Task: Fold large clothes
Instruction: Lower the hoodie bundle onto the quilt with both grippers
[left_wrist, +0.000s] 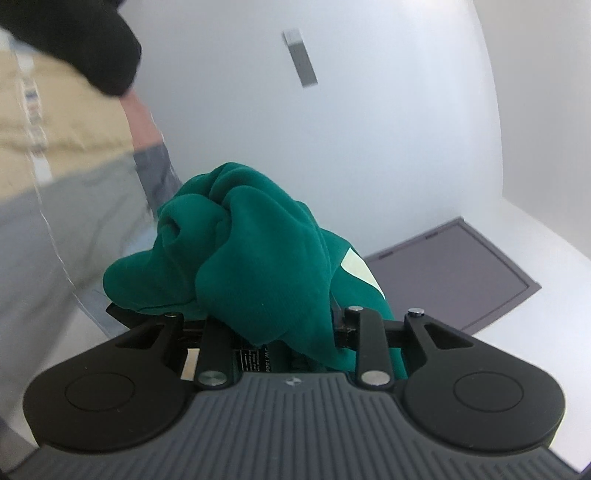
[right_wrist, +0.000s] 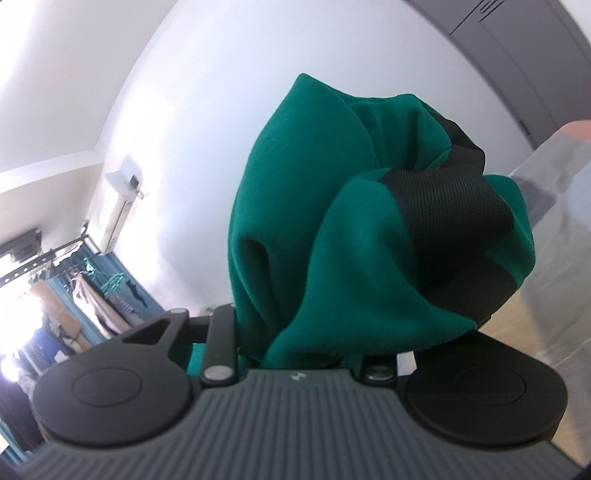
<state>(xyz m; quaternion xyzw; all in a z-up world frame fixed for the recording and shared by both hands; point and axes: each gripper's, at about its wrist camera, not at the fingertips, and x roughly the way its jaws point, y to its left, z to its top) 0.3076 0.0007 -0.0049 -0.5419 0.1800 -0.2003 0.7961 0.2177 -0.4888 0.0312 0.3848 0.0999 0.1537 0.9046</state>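
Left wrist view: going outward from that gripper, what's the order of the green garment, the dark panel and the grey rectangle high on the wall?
1. The green garment, bunched in the left gripper, dead centre.
2. The dark panel, lower right, beyond the cloth.
3. The grey rectangle, high on the white wall, farthest.

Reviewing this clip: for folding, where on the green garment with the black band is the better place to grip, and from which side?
Both grippers are already shut on bunched fabric of the green garment: left gripper, right gripper. A flat edge would likely serve better: near the black band, approached edge-on from the side, since the wad hides where the hems run.
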